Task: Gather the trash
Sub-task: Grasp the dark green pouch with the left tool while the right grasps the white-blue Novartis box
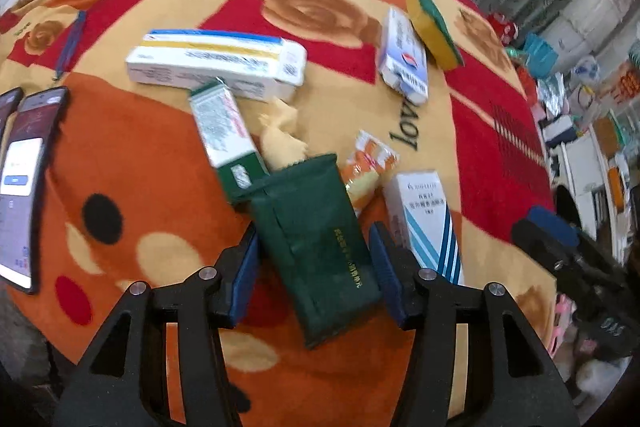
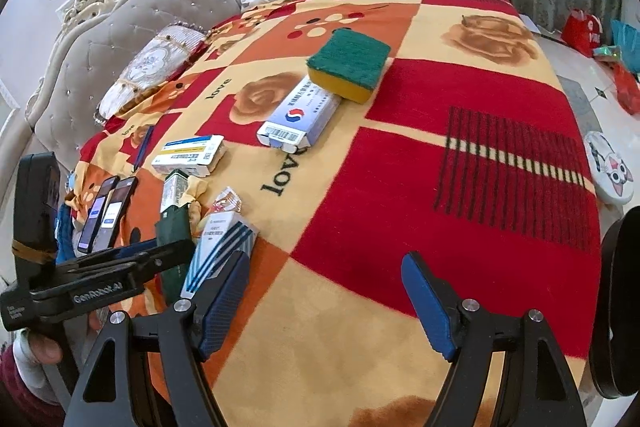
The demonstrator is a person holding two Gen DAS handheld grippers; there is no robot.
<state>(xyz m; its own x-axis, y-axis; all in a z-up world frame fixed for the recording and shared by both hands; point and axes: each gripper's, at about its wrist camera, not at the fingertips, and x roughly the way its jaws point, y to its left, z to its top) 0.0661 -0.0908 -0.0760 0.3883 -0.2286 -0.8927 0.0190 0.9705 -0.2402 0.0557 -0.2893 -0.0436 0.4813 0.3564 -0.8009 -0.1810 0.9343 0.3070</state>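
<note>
Blanketed bed: boxes, sponge, phones.

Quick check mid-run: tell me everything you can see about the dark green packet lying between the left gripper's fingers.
The dark green packet is a flat, soft-looking pouch with crimped ends and a line of small gold print along one side. It lies tilted on the patterned blanket, its far end against a green-and-white box and a crumpled yellow wrapper. The left gripper is open, with a blue pad on either side of the packet; contact is not clear. The right wrist view shows only its dark edge.

"love" on blanket; "GenRobot.AI" on left tongs
</note>
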